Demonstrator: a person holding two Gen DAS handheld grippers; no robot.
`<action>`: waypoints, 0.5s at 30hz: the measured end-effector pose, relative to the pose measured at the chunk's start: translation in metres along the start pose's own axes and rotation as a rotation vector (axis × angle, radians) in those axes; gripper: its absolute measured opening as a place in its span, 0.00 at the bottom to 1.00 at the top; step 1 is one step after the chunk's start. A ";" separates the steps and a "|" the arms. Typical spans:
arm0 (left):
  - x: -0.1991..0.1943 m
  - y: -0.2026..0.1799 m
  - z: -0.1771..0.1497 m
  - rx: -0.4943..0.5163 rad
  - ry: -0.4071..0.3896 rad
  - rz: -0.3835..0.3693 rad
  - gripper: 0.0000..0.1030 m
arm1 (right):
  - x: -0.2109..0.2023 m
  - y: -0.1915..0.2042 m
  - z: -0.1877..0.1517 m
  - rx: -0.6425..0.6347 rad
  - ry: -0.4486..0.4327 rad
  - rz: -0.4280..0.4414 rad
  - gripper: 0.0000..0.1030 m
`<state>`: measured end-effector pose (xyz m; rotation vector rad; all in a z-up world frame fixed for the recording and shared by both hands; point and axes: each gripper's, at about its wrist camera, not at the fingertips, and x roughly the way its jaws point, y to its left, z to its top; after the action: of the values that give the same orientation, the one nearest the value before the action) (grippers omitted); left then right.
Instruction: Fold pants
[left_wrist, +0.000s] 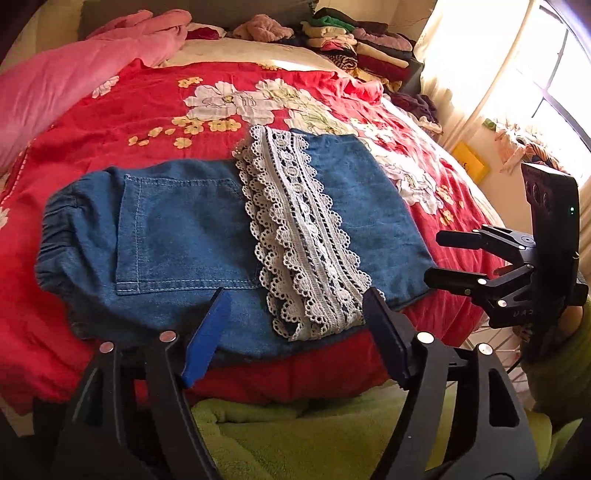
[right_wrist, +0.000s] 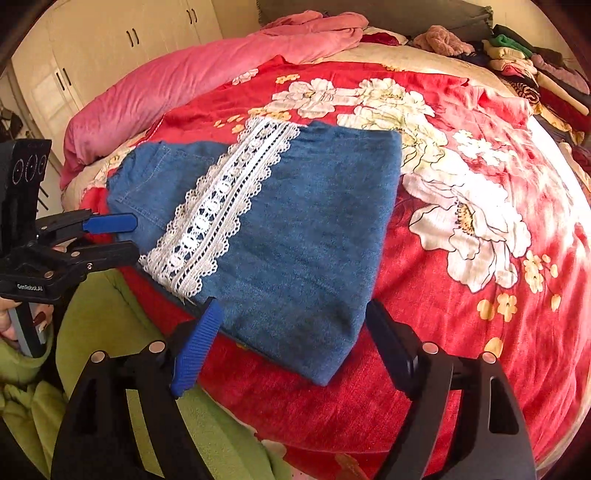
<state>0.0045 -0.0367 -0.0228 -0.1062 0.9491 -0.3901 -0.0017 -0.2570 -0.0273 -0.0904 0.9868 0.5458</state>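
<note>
Tilting both tongs downward, I hold my left gripper (left_wrist: 295, 325) and right gripper (right_wrist: 291, 343) spread wide, pinching nothing; the folded blue denim pants with white lace trim (left_wrist: 229, 236) lie just ahead on the red floral bedspread (left_wrist: 147, 107).

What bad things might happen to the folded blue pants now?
The pants lie at the bed's near edge, so a nudge might slide them off. The lace trim has open loops, and the open left gripper just beside it could snag it. A snag could undo the fold.

Black tongs (left_wrist: 295, 343), blue pads, green sleeve (right_wrist: 22, 369).
</note>
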 end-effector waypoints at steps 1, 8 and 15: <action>-0.002 0.000 0.001 0.000 -0.006 0.006 0.73 | -0.002 -0.001 0.001 0.005 -0.007 -0.003 0.85; -0.012 0.004 0.003 0.001 -0.032 0.043 0.87 | -0.010 -0.001 0.010 0.014 -0.030 -0.009 0.86; -0.020 0.008 0.004 0.000 -0.055 0.060 0.90 | -0.019 0.008 0.020 -0.007 -0.055 -0.017 0.86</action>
<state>-0.0007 -0.0221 -0.0069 -0.0874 0.8957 -0.3299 0.0018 -0.2517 0.0009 -0.0893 0.9295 0.5333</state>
